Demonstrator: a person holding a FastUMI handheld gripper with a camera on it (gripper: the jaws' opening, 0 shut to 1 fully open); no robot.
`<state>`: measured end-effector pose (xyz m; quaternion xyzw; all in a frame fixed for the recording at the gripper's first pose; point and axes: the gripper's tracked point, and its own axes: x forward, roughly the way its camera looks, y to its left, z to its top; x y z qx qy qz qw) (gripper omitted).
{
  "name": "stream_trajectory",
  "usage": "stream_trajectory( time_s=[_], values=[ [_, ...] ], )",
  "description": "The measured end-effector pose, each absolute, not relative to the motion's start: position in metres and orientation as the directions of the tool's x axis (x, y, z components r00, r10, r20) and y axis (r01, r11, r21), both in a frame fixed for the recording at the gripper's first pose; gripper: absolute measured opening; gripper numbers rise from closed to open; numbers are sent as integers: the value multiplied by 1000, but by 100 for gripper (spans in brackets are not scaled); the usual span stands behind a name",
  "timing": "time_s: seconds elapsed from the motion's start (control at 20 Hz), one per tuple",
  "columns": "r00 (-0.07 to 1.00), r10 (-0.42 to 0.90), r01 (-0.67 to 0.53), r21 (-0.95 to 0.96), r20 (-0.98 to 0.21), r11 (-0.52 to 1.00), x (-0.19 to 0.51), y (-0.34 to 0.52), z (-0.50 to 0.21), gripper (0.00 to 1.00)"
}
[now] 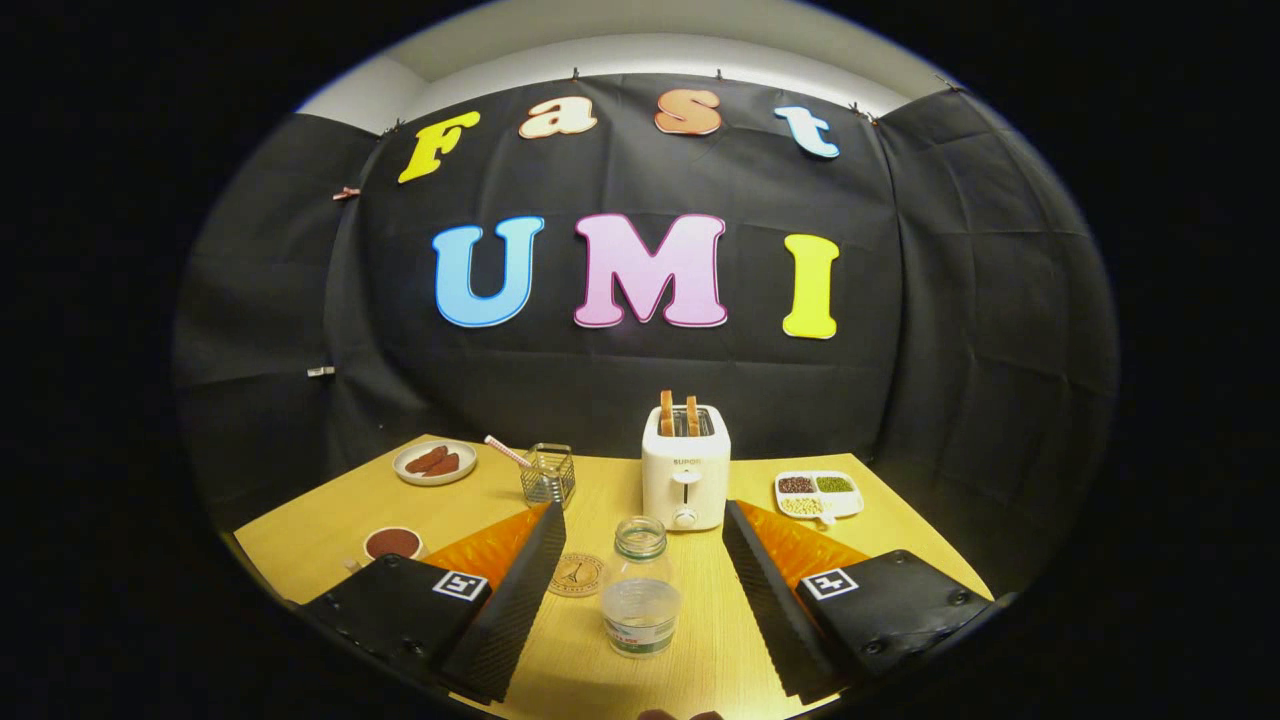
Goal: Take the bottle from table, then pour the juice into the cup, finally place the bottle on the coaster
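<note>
gripper view: hand-held gripper [640, 590] spread wide above the table [330, 530], grasping nothing; cup [640, 616] between its fingers, bottle [640, 548] just behind it, coaster [577, 574] left of the bottle.

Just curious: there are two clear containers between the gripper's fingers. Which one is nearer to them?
The clear plastic cup, wide-mouthed and low. The glass bottle stands just behind it, toward the white toaster. The gripper is open around both.
</note>
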<state>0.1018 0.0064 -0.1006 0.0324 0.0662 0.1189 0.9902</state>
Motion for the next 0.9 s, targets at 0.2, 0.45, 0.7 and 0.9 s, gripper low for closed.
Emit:
stream_trajectory(
  time_s=[0.2, 0.45, 0.7, 0.9],
  values=[
    [959, 252, -243, 79, -130, 967, 113, 10, -121, 97],
    [953, 254, -244, 77, -164, 967, 124, 18, -158, 97],
    [956, 226, -218, 62, -187, 974, 128, 16, -192, 98],
    [952, 232, -223, 68, -198, 972, 130, 22, -208, 98]
  ],
)
